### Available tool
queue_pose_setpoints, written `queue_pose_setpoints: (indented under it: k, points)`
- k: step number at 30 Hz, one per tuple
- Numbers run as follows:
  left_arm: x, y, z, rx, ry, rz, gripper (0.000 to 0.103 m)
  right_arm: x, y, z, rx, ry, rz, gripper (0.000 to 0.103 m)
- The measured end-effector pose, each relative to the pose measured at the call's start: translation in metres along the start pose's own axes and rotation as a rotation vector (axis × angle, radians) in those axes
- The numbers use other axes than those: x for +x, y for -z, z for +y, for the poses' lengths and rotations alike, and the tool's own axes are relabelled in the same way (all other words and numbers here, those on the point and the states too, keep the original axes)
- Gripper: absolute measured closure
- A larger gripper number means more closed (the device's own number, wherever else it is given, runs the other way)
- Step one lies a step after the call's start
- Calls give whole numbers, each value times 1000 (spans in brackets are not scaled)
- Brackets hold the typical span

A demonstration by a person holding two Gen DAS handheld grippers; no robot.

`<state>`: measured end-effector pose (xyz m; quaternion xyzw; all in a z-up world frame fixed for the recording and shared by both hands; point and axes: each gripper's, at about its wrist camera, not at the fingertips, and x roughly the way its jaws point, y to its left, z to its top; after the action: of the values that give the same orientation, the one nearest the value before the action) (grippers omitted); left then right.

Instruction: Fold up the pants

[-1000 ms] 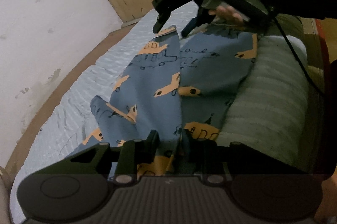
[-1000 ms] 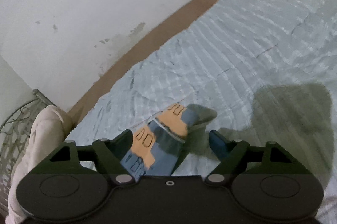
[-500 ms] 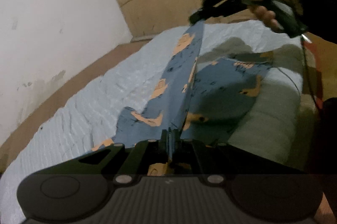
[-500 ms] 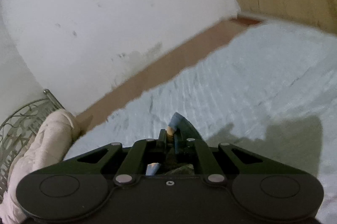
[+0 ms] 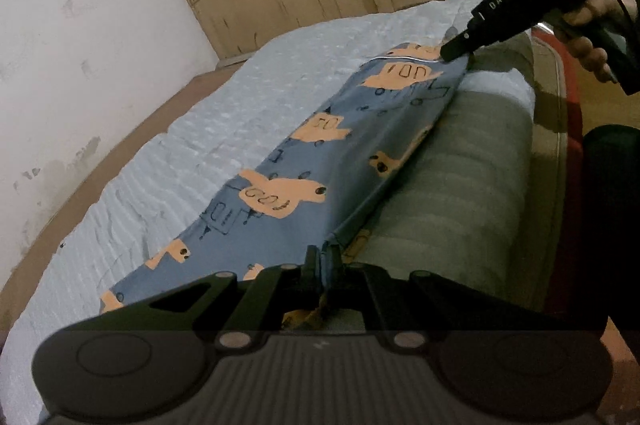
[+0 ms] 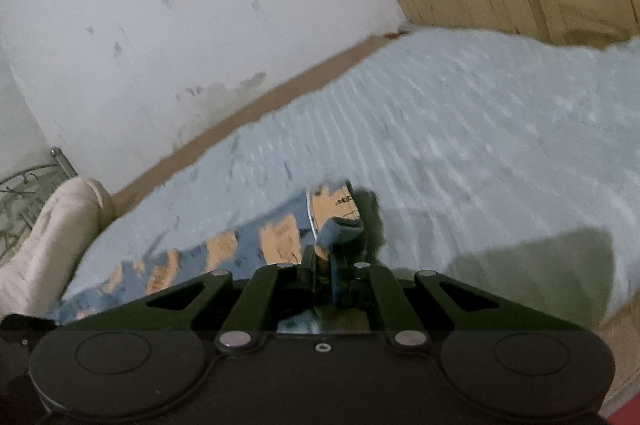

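Since a second ago one leg of the pants (image 5: 320, 161) has been carried over onto the other, toward the grey cushion (image 5: 472, 185); the pants now lie doubled along the near edge of the bed (image 5: 280, 85), partly on the cushion; their long axis runs from the left gripper (image 5: 322, 257), jaws clamped on the near end, to the right gripper (image 5: 460, 51), jaws clamped on the far corner; the coming fold likely brings the ends together.
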<state>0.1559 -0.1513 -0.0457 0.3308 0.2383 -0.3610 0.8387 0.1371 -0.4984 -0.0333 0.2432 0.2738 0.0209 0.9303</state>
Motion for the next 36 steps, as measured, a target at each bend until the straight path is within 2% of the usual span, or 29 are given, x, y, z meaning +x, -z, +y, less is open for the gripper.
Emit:
queue_pose_setpoints:
  k: [4,5,8,12,13,15,16,17,18,21,25,30,32,33,34,35,36]
  points:
    - [1,0,2,-10,-2,6,102,2,2,-3,3,-31,17,85]
    - [3,-1,2,-13,-4,7,102,2,0,-3,-6,-39,22,75]
    - [4,0,2,-25,-7,9,102,7,-12,-1,-36,-57,37,60]
    - [3,1,1,-34,-11,11,102,29,-33,-8,-29,-85,75,58]
    - [3,1,1,-36,-12,11,102,37,-37,-11,-19,-93,92,59]
    - [3,1,2,-45,-14,10,102,49,-45,-14,-3,-94,116,66]
    - [2,1,2,-53,-17,8,102,52,-48,-14,-5,-88,118,77]
    - [2,1,3,-58,-20,6,102,55,-51,-12,-19,-79,117,92]
    - [1,0,3,-64,-27,2,102,56,-53,-9,-42,-68,109,98]
    - [-3,-1,4,-88,-53,-15,102,53,-62,3,-112,-47,60,99]
    - [-3,-1,4,-93,-48,-11,101,50,-69,14,-185,-35,-2,99]
    - [1,3,3,-107,-28,6,96,62,-56,6,-202,23,59,99]
    - [0,4,7,-142,-15,5,86,63,-50,-1,-183,32,79,92]
    - [-2,5,10,-164,-13,5,72,61,-48,-4,-170,37,81,88]
    - [-4,5,12,-188,-13,1,50,57,-46,-6,-162,38,76,82]
    - [-6,6,15,-213,-18,-5,41,52,-45,-8,-148,32,72,71]
    - [-9,8,19,-243,-26,-13,32,46,-44,-11,-130,19,68,64]
